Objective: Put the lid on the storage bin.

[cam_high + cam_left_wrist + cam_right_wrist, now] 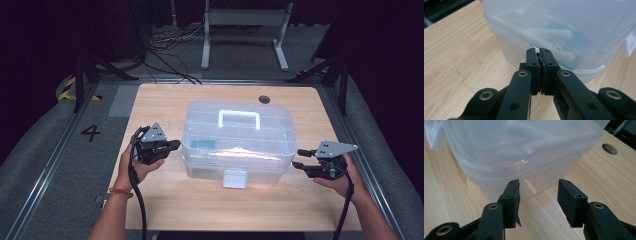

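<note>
Two grippers flank a clear plastic storage box [236,142] at the middle of the wooden surface [160,100].

The left gripper [176,145] hovers near the box's left end with jaws pressed together on nothing; the right gripper [299,158] waits just off the right end, jaws parted and empty. With the lid down and the front latch [234,178] apparently fastened, the sound approach would be to steady one end and work the latch squarely, not pry a corner. The high view reveals the white handle [239,119] and the latch. The left gripper view shows white, tube-like contents [549,33] through the wall, and the right gripper view the cable hole [609,148] beyond.
</note>
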`<act>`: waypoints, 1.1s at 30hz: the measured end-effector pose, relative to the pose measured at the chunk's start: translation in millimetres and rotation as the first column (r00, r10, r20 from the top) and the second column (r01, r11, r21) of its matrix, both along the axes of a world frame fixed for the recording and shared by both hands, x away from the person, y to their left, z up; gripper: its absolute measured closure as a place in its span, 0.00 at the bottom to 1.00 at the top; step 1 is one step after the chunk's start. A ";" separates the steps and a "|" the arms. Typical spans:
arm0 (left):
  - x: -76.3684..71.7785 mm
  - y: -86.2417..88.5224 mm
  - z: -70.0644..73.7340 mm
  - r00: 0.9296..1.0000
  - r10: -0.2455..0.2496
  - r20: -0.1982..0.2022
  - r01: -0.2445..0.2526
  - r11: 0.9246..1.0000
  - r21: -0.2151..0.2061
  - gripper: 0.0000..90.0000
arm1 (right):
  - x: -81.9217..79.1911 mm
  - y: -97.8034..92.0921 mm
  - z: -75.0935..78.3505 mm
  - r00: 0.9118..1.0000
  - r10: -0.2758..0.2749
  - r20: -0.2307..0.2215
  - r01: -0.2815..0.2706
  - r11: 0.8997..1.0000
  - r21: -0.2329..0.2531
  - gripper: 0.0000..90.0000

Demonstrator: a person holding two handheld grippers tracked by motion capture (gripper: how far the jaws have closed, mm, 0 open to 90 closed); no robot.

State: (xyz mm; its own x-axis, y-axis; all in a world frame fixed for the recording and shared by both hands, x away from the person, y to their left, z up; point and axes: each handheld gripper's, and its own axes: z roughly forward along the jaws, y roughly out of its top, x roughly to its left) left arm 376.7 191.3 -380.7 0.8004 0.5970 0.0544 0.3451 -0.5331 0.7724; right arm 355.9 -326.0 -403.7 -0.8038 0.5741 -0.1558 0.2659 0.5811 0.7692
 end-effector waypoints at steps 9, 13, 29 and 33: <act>-3.0 6.0 -14.8 1.000 0.018 -0.002 -0.018 0.999 0.031 0.89 | 7.2 -5.5 -10.8 0.999 -0.030 -0.021 0.030 1.000 0.000 0.57; -4.4 5.4 -25.8 1.000 0.021 -0.018 -0.019 0.998 0.061 0.87 | 10.6 -9.3 -17.0 0.999 -0.043 -0.033 0.043 0.999 -0.002 0.55; -3.9 12.8 -67.1 0.993 0.043 -0.105 -0.031 0.992 0.118 0.73 | 27.3 -25.0 -47.1 0.990 -0.104 -0.096 0.106 0.994 0.016 0.49; -5.3 9.6 -76.8 0.992 0.034 -0.119 -0.016 0.989 0.148 0.69 | 29.4 -27.7 -52.8 0.988 -0.109 -0.111 0.113 0.993 0.028 0.48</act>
